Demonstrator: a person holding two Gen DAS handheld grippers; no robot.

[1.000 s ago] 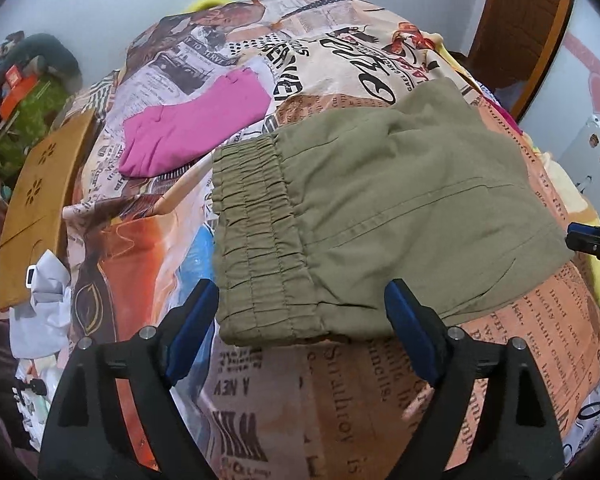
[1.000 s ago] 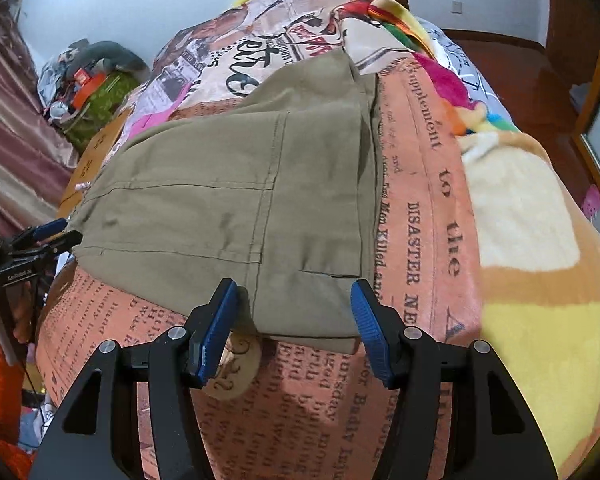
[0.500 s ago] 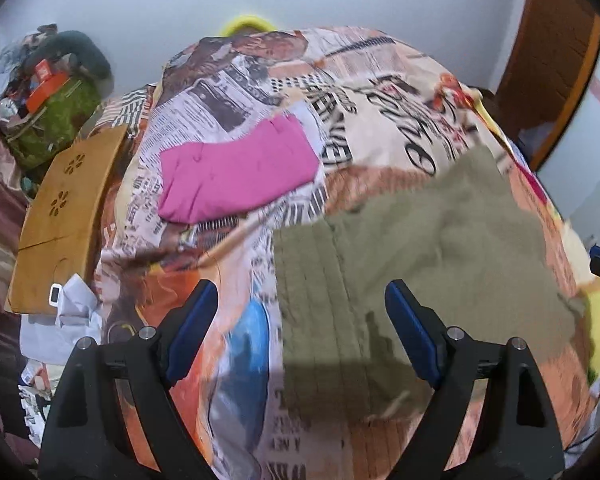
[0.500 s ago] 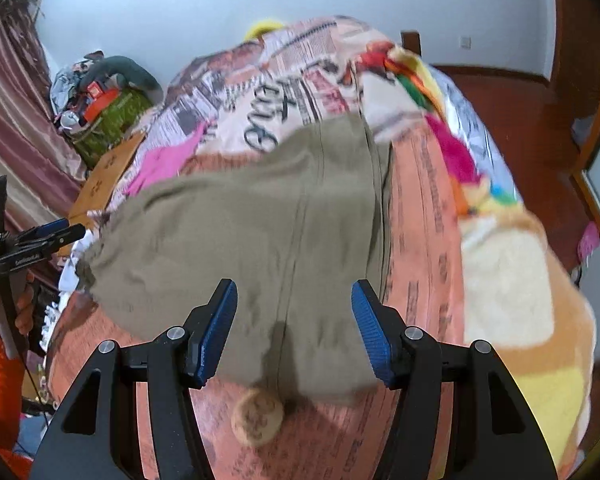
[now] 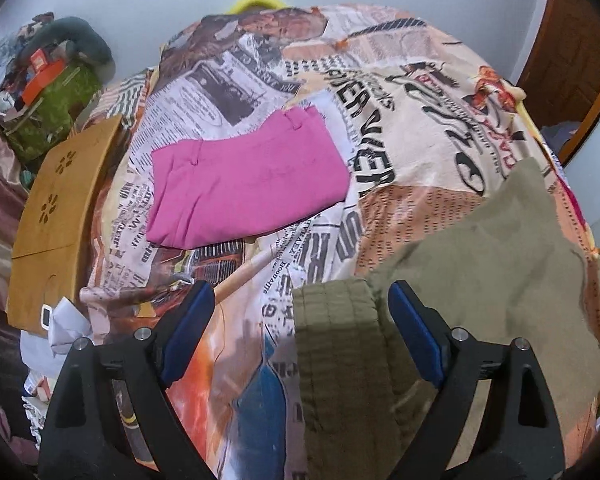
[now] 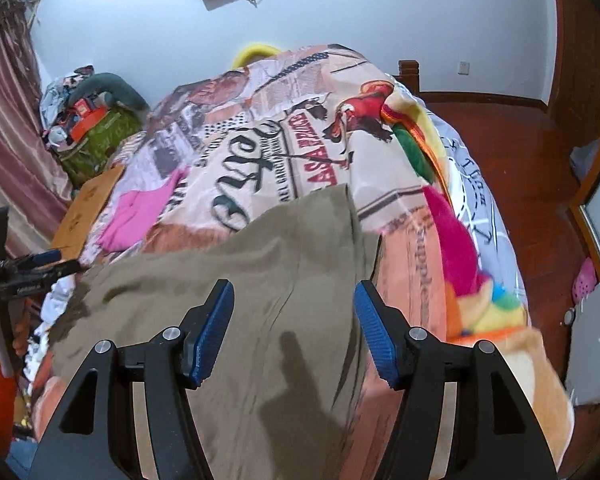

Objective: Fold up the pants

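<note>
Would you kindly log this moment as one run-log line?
olive pants: folded on bed | left hand-held gripper: opening, empty | right hand-held gripper: opening, empty | pink pants: folded

Olive pants (image 5: pixel 480 264) — newsprint-patterned bedspread (image 5: pixel 400 92)

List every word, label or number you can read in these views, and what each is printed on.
"VIER": big black letters on the newspaper-print bedspread.
"ASA": red banner on the bedspread, right wrist view.
Too blurred to read: the bedspread's small newsprint, the white label on the left gripper, the logo on the orange box.
</note>
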